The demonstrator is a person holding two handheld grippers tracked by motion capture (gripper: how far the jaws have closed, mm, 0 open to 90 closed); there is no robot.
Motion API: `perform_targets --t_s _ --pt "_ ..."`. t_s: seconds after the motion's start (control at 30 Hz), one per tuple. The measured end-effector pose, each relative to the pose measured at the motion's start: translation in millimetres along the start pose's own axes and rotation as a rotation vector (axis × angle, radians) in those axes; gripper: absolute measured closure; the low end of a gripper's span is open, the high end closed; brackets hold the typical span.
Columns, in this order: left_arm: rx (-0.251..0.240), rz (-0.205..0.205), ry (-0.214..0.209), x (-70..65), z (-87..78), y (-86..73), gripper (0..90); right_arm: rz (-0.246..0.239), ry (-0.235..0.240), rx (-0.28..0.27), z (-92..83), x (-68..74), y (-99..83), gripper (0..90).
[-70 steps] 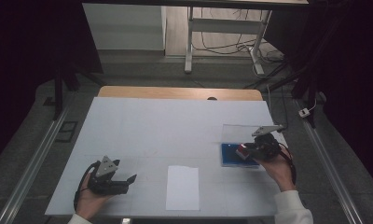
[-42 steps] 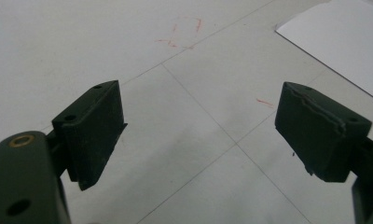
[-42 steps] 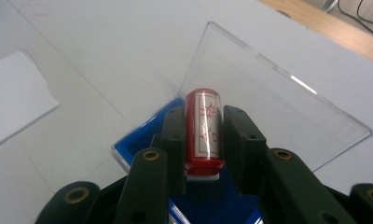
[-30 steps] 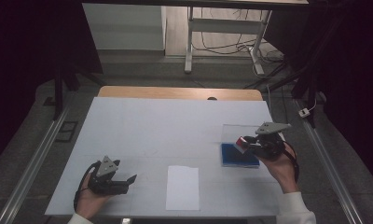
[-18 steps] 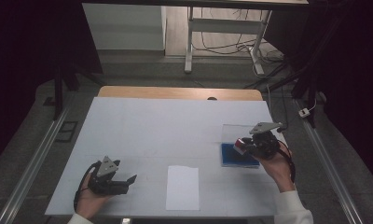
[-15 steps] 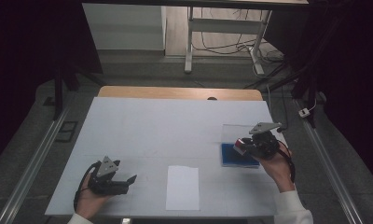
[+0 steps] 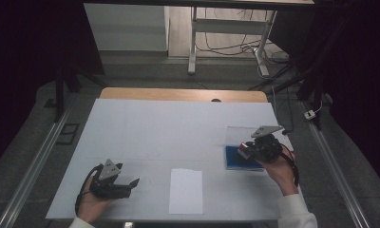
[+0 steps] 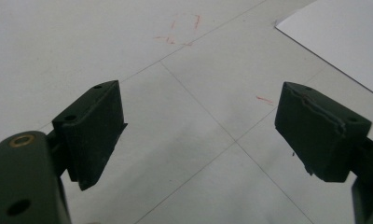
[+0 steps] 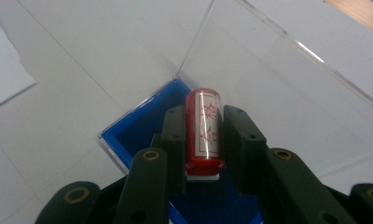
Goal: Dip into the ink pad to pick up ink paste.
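My right gripper [image 9: 204, 114] is shut on a red cylindrical stamp [image 9: 203, 126] with red characters on its clear side. It holds the stamp just above a blue ink pad tray [image 9: 142, 126], whose clear lid [image 9: 278, 79] lies open behind it. In the high view, the right gripper [image 7: 247, 149] hovers over the blue tray [image 7: 235, 161] at the table's right. My left gripper [image 7: 130, 186] rests near the front left edge, jaws wide open. Between its pads [image 8: 201, 121] there is nothing but bare table.
A white sheet of paper [image 7: 186, 190] lies at the front centre of the white table [image 7: 178, 128]; its corner [image 8: 343, 32] shows in the left gripper view. Faint red marks [image 8: 184, 30] stain the tabletop. A wooden strip [image 7: 178, 94] runs along the far edge.
The right gripper with the stamp rose slightly off the blue tray and drifted a little left. The left gripper has stayed in place.
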State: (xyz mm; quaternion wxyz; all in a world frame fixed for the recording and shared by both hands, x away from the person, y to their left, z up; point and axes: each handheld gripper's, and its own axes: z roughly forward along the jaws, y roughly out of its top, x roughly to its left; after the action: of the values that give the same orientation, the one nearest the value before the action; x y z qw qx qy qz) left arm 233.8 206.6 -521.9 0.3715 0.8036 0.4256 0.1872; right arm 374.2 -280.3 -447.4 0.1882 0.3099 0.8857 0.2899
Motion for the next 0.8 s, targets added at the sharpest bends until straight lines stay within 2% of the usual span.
perform_targets --t_s 0.57,0.63,0.8 --pt "-0.003 0.004 0.002 -0.2 -0.5 -0.3 15.8 -0.011 -0.011 0.052 11.9 1.2 -3.5 70.2" --pt "-0.002 0.004 0.003 -0.2 -0.4 -0.2 15.8 0.003 0.001 0.052 11.6 -1.1 -4.7 70.1" --pt "0.002 0.006 0.003 -0.6 -0.1 -0.4 15.8 0.014 -0.01 0.066 12.7 -0.7 -4.2 70.1"
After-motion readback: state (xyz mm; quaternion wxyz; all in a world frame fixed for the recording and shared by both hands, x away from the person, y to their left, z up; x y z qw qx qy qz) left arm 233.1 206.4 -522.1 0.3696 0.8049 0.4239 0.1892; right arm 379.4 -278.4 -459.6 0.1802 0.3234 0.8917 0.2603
